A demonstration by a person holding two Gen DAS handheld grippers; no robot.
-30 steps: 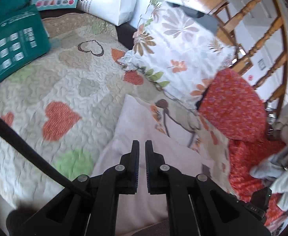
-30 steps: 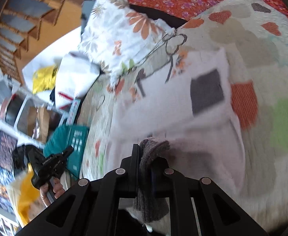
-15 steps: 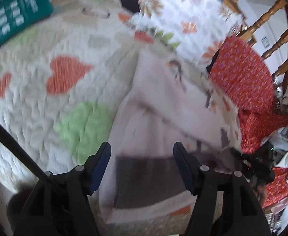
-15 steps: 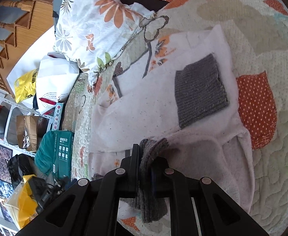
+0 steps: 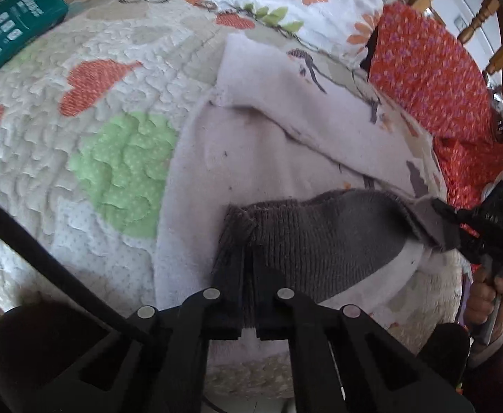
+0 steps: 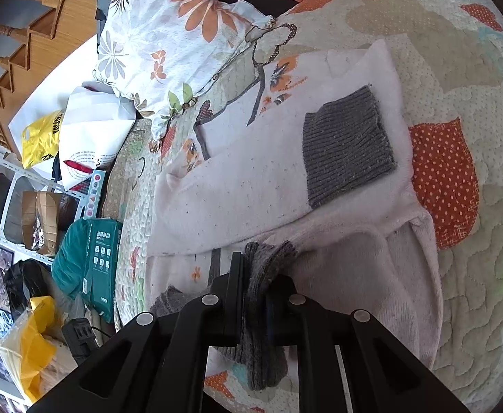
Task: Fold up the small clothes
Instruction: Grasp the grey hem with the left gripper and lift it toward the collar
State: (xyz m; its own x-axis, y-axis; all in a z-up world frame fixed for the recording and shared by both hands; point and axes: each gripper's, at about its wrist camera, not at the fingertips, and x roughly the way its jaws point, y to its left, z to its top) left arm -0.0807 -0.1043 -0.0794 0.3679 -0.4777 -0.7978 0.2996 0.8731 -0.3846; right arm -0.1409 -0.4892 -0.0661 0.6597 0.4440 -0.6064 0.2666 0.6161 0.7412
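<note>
Both ends pinched: left gripper has just snapped shut on the grey ribbed hem of the pale sweater lying on the bed quilt, right gripper clamps a grey cuff, so I lift evenly, taut.

- A small pale pink knitted sweater with grey ribbed cuffs and hem lies spread on a quilted bed cover patterned with hearts, partly folded.
- One sleeve is laid across the body; its grey ribbed cuff lies flat, toward 1 o'clock in the right wrist view.
- A printed motif of orange flowers and grey lines shows at 12 o'clock of that cuff.
- The grey ribbed hem is lifted and stretched, bunched at both ends, at 6 o'clock in each view.
</note>
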